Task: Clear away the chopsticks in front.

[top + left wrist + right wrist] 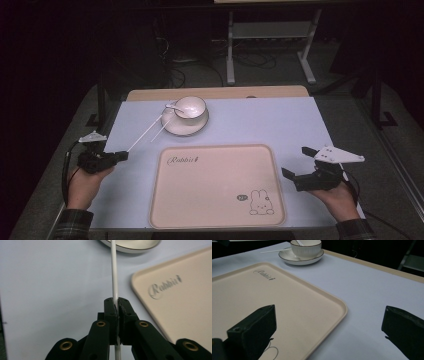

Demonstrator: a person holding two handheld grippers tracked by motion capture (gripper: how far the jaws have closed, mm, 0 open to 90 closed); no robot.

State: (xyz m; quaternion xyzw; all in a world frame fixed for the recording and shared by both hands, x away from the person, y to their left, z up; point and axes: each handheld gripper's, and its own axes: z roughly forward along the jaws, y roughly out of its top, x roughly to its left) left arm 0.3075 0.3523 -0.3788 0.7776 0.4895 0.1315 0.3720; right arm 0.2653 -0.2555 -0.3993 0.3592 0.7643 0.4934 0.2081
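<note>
My left gripper is shut on the near end of a thin white chopstick, left of the tray. In the left gripper view the chopstick runs from between the shut jaws up toward the saucer. A second white chopstick lies on the table just right of it, its far end at the saucer. A white bowl with a white spoon in it stands on that saucer. My right gripper is open and holds nothing, right of the tray.
A beige tray with a rabbit drawing lies at the front centre of the pale blue table cover. In the right gripper view the tray lies under the left jaw, with the bowl beyond. Dark floor and a metal stand are behind the table.
</note>
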